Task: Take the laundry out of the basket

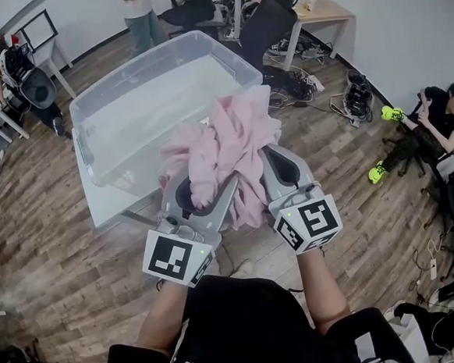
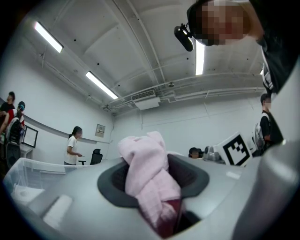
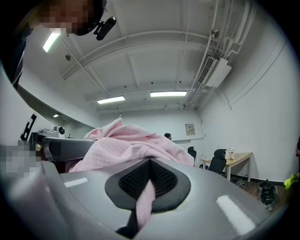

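My black shirt (image 1: 246,324) and bare forearms fill the bottom of the head view. Just beyond them are the two marker cubes, the left one (image 1: 176,256) and the right one (image 1: 308,223). Each carries bold black-and-white square patterns, no letters. The only other print I can find is a small wall sign (image 2: 100,130) in the left gripper view and another (image 3: 189,129) in the right gripper view, both too small to read.

My left gripper (image 1: 200,188) is clamped on a thick rolled fold of the pink laundry (image 1: 228,149). In its own view the cloth (image 2: 145,168) fills the gap between the dark pads and bulges above them. My right gripper (image 1: 272,161) is closed on the same cloth. There a thin strip runs down between the ribbed pads (image 3: 146,187), with the bulk (image 3: 126,145) heaped above and to the left.

Both grippers tilt upward, side by side, with the laundry bunched over their tips and draping down between them. From the head view it sits lifted at the near right corner of the clear plastic basket (image 1: 147,62), which rests on a white table (image 1: 103,202).
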